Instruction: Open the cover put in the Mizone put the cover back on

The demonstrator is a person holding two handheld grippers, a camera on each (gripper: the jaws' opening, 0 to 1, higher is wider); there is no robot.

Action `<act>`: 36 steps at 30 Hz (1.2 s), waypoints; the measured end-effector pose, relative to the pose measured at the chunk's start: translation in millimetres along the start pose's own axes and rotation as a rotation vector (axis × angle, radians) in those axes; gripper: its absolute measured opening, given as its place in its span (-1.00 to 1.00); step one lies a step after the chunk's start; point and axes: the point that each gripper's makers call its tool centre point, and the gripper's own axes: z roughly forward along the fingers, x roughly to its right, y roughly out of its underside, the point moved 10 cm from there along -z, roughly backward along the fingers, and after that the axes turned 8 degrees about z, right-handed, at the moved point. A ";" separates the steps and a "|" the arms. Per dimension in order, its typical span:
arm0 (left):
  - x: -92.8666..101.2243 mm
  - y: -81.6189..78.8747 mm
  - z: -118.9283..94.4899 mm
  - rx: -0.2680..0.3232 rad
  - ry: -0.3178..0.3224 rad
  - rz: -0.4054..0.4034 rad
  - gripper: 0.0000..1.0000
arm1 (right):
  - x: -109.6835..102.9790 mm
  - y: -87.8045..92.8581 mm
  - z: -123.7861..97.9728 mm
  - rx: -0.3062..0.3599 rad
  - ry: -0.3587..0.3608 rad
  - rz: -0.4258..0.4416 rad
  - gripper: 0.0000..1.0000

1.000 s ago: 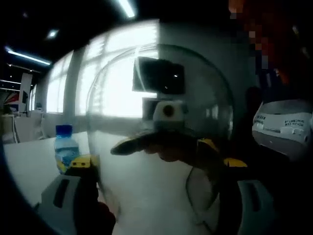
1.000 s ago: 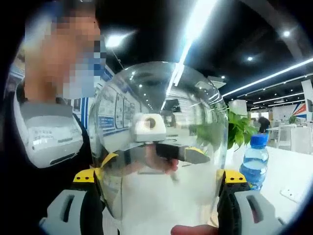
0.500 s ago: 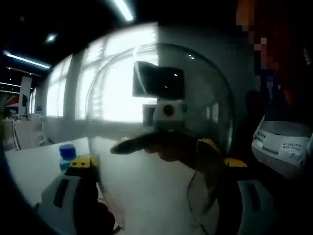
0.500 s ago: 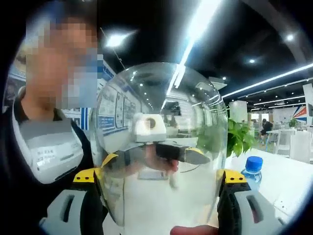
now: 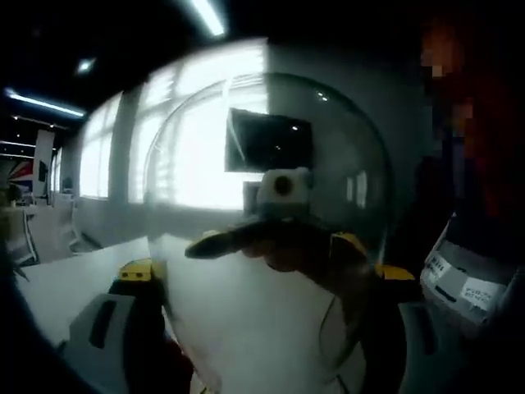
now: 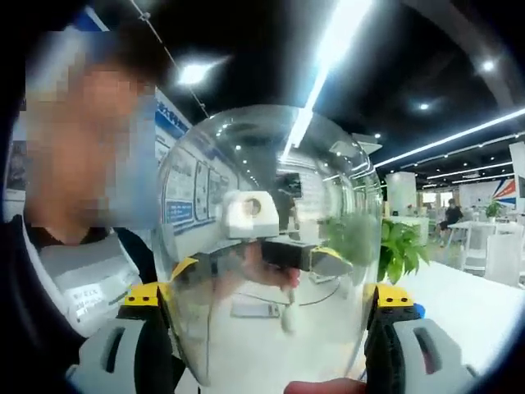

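A clear dome-shaped cover (image 5: 271, 205) stands between the jaws of my left gripper (image 5: 262, 328), which is shut on its sides. The same cover (image 6: 271, 238) is clamped from the opposite side by my right gripper (image 6: 271, 332). Through the clear wall each view shows the other gripper: the right gripper (image 5: 279, 238) with a hand on it, and the left gripper (image 6: 262, 256). A sliver of the Mizone bottle's blue cap (image 6: 418, 310) peeks out beside my right jaw. The rest of the bottle is hidden.
A person in a dark top with a white device on the chest (image 6: 78, 287) stands close behind the cover. A white table (image 6: 459, 295) runs below, with a green plant (image 6: 402, 246) on it. Bright windows (image 5: 197, 139) lie beyond.
Both views have risen with the cover. The bottle slid down out of the left gripper view. In the right gripper view it dropped until just its cap shows.
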 end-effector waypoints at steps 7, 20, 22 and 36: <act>-17.3 -31.0 2.6 -0.011 0.001 -0.004 0.73 | 6.9 -33.1 3.1 0.006 0.001 0.003 0.82; -55.7 -82.9 11.3 -0.006 0.012 0.072 0.73 | 32.4 -93.7 5.3 0.039 0.004 -0.070 0.82; -64.8 -88.5 13.3 0.003 0.017 0.080 0.73 | 38.7 -101.1 5.5 0.048 0.007 -0.076 0.82; -106.0 -75.8 26.4 0.033 0.014 0.063 0.73 | 82.1 -104.0 8.4 0.051 0.008 -0.062 0.82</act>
